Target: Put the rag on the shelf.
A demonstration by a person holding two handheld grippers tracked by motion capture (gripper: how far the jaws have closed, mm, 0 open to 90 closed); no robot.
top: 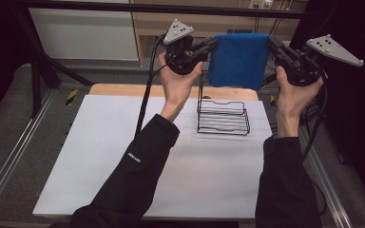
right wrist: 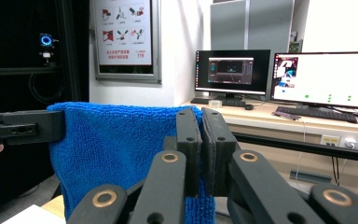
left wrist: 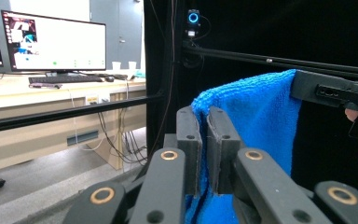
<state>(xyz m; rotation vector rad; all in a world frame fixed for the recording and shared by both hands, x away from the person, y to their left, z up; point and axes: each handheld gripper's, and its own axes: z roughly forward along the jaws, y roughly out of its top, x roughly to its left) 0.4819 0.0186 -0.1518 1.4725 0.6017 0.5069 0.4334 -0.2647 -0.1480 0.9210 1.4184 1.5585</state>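
Note:
A blue terry cloth hangs spread in the air between my two grippers, above the far end of the table. My left gripper is shut on the cloth's top left corner; in the left gripper view the cloth is pinched between the black jaws of that gripper. My right gripper is shut on the top right corner, and the right gripper view has the cloth clamped in its own gripper. A black wire rack stands on the white table sheet, just below the hanging cloth.
A black frame bar runs across the back above the table. Metal rails flank the table on both sides. Desks with monitors stand farther off in the room. Both sleeved forearms reach over the table's middle and right.

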